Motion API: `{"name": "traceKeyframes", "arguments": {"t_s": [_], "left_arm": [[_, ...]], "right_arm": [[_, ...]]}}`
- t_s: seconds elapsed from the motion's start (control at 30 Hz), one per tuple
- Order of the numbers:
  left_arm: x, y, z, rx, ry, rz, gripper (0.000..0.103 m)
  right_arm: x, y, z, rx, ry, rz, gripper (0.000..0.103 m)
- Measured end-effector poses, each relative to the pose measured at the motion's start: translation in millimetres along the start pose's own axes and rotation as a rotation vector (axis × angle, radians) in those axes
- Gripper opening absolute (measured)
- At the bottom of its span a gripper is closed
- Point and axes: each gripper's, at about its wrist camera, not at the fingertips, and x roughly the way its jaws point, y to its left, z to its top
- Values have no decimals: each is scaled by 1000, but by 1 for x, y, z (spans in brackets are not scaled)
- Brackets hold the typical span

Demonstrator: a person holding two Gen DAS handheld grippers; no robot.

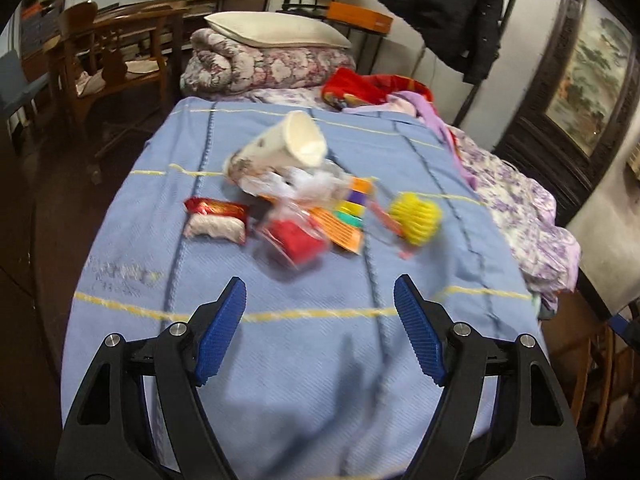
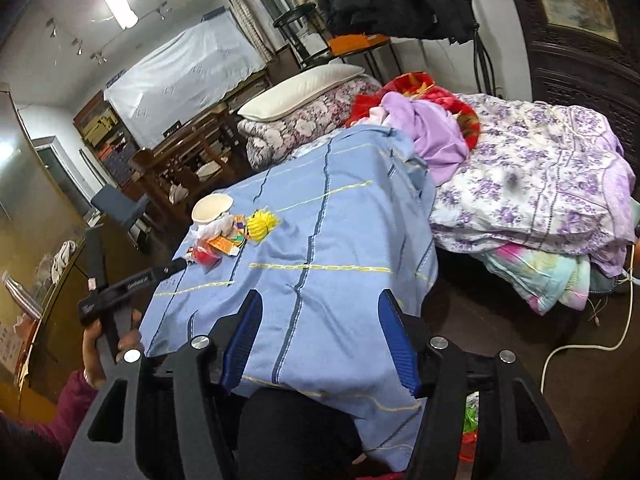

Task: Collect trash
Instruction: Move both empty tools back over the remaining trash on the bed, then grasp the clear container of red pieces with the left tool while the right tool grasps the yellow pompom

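Both tools sit up front with their blue pads spread apart and nothing between them, left tool (image 1: 320, 300) over the blue blanket (image 1: 304, 360), right tool (image 2: 320, 320) too, and the trash pile (image 1: 304, 208) lies on that blanket just below the tipped paper cup (image 1: 280, 148).

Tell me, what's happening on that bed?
A person holds a gripper in each hand over a blue blanket. A heap of trash lies on it: a paper cup, a red wrapper and a yellow ball. The left gripper is open and aimed at the heap. The right gripper is open too. Nothing is picked up yet.
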Motion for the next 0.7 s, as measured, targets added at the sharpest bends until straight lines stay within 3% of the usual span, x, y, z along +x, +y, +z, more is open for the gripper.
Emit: {"name": "traceKeyframes", "arguments": {"t_s": [0.3,0.37,0.4,0.7], "left_arm": [[53,12,22,-5,30,8,67],[63,16,23,-21,47,7,56],[65,19,23,-33,49,0,56],[7,31,-2,-33,-36,-21,55]], "right_arm": [[24,3,11,-2,44,-28,59],[27,3,12,1,48,-29,59],[29,4,12,1,51,-30,59],[49,29,13,-50,82,6,59]]}}
